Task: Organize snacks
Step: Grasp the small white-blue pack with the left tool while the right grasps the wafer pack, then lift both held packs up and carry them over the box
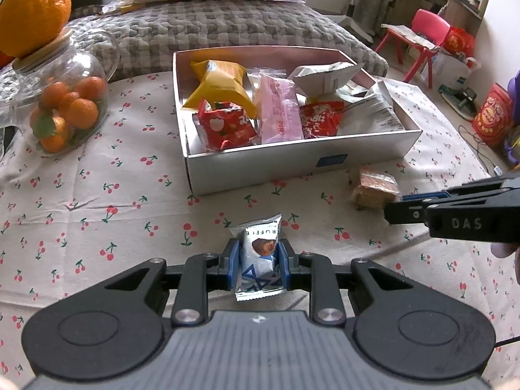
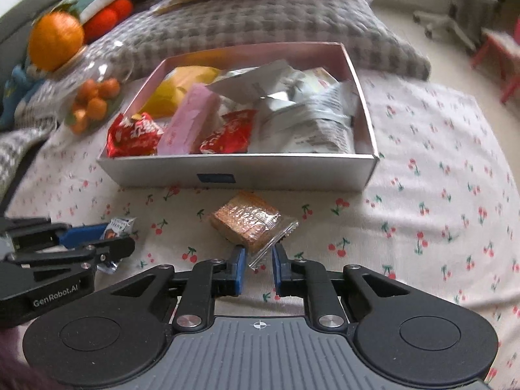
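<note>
White box point(image 1: 292, 165) of snacks on the cherry-print cloth point(image 1: 97, 195); bare cloth lies open along its near wall. Left gripper point(image 1: 258, 261), before the box's near wall, is clamped on a truffle packet point(image 1: 260, 250). Right gripper point(image 2: 256, 260), jaws drawn nearly together, pinches the clear wrapper edge of a brown cake bar point(image 2: 247, 224) lying just before the box.

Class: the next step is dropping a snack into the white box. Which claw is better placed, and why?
Left. The left claw is already shut on the truffle packet, lifted. The right claw only nips the brown snack's wrapper corner.
</note>
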### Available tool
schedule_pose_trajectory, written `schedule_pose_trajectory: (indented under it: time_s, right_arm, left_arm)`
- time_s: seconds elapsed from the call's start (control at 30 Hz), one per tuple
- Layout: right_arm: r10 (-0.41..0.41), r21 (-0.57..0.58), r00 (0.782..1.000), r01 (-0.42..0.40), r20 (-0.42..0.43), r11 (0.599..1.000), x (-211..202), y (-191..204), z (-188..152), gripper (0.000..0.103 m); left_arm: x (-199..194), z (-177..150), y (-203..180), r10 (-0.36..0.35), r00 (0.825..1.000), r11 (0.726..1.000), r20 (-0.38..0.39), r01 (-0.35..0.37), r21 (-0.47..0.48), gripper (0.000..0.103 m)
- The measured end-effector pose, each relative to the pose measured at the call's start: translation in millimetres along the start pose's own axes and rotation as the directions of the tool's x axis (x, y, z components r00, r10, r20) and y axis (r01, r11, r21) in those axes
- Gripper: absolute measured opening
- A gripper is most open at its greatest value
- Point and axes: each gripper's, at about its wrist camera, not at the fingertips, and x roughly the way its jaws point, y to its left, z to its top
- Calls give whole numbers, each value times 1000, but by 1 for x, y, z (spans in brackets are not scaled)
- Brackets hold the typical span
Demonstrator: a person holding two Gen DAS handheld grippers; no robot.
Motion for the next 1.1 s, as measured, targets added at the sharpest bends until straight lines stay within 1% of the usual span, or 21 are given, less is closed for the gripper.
schedule_pose_trajectory:
  time_s: [0.17, 0.23, 0.37, 0.43, 0.47, 0.5, 0.53, 0.57, 0.6, 0.63, 0.7, 0.9, 1.0, 1.07, 1.1]
  right_arm:
    - [48, 67, 999, -47, -8, 997, -7, -8, 1, 13]
    - [52, 70, 999, -52, -7, 996, -11, -8, 1, 11]
    - [50, 46, 999, -49, -21, 998, -17, -4, 1, 11]
    - [55, 4, 997, -55, -45, 998, -17, 0, -1, 19]
    - [52, -12, 998, -52, -46, 999, -18, 1, -3, 19]
    - [39, -34, 998, -41, -50, 999, -17, 3, -4, 25]
    - [26, -53, 998, -29, -55, 998, -16, 5, -6, 41]
    - [7, -73, 999, -11, -51, 997, -15, 7, -7, 52]
    - [-12, -96, 999, 8, -36, 995, -14, 8, -8, 72]
    - [-27, -120, 999, 25, -17, 992, -15, 10, -9, 77]
    - [-46, -173, 999, 46, 2, 984, -10, 16, -8, 77]
    - [-48, -226, 999, 48, 4, 973, 9, 31, -6, 77]
    - [-64, -263, 998, 65, 12, 963, 17, 39, -9, 73]
    - [-73, -280, 997, 78, 28, 957, 17, 43, -11, 72]
    - [-70, -286, 997, 77, 34, 955, 17, 43, -12, 67]
  left_arm:
    - [-3, 1, 5, -2, 1000, 1000, -1, 2, -21, 23]
    - [-4, 2, 5, -4, 1000, 1000, 1, 4, -27, 23]
    - [-7, 4, 6, -15, 1000, 999, 8, 15, -32, 23]
    - [-7, 3, 5, -16, 1000, 999, 4, 17, -29, 23]
    - [-6, 3, 4, -16, 1000, 999, -1, 16, -28, 23]
    - [-5, 3, 4, -14, 1000, 1000, -6, 14, -27, 23]
    - [-4, 2, 3, -12, 1000, 1000, -12, 12, -26, 23]
    - [-3, 1, 2, -11, 1000, 1000, -16, 11, -25, 23]
    - [-2, 1, 1, -10, 1000, 1000, -19, 10, -23, 23]
    - [-1, 0, 0, -10, 1000, 1000, -22, 10, -20, 23]
    - [0, -1, -1, -10, 1000, 1000, -27, 10, -15, 23]
    - [3, -2, -3, -11, 999, 1000, -41, 11, -7, 23]
    - [5, -2, -2, -9, 999, 1000, -47, 9, -6, 23]
    - [6, -2, -2, -8, 999, 1000, -49, 7, -4, 23]
    - [6, -2, -1, -7, 999, 1000, -49, 7, -4, 23]
